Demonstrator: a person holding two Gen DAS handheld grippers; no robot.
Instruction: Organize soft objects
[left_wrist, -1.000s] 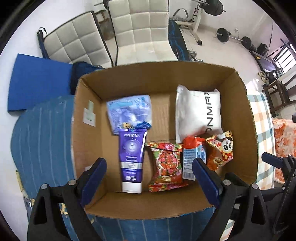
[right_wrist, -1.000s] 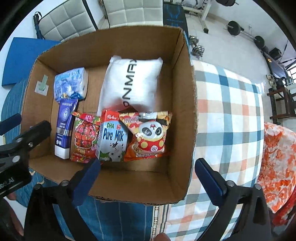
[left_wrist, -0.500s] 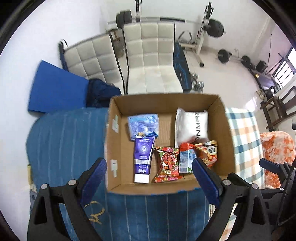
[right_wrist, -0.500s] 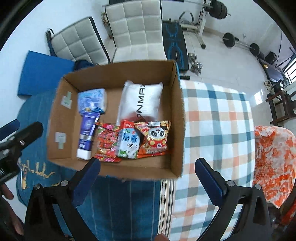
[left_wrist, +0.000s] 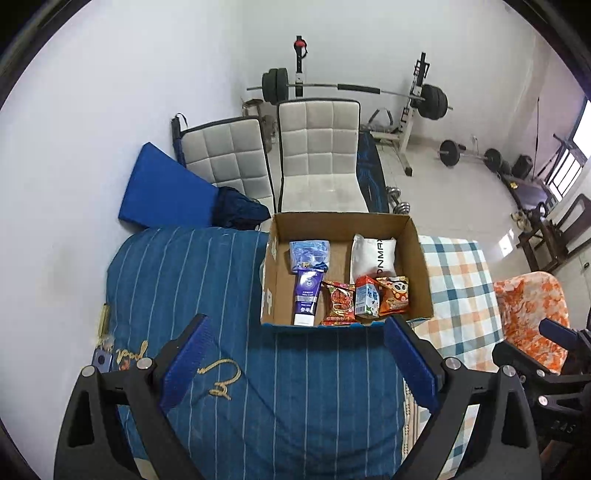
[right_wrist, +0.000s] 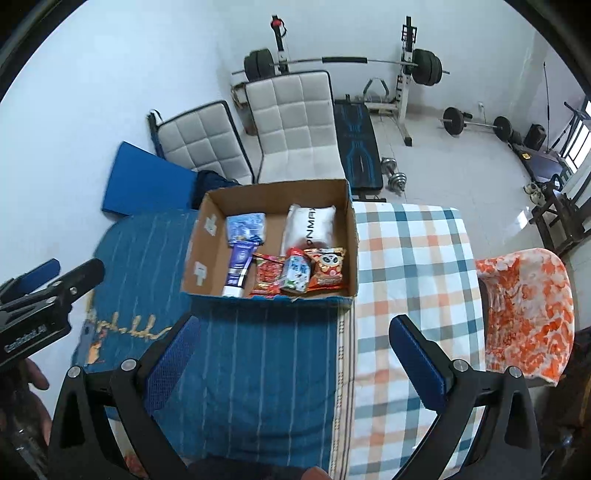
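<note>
Both grippers have pulled back and up from the open brown cardboard box (left_wrist: 421, 273), which now looks smaller and farther off than a second ago.

Left gripper (left_wrist: 295, 360) and right gripper (right_wrist: 293, 360) each hang with blue-padded jaws spread wide and nothing between them, over the blue white-striped blanket (left_wrist: 184, 280). From the left wrist view the box sits at 12 o'clock, straddling that blanket and the orange-and-blue checked cloth (right_wrist: 413, 258). Inside, at the near wall, lie a purple-and-white tube (left_wrist: 307, 298), red snack packet (left_wrist: 338, 302), small milk carton (left_wrist: 366, 298) and orange panda snack bag (left_wrist: 395, 295); behind them, a blue tissue pack (left_wrist: 308, 253) and white soft pouch (left_wrist: 373, 254).
</note>
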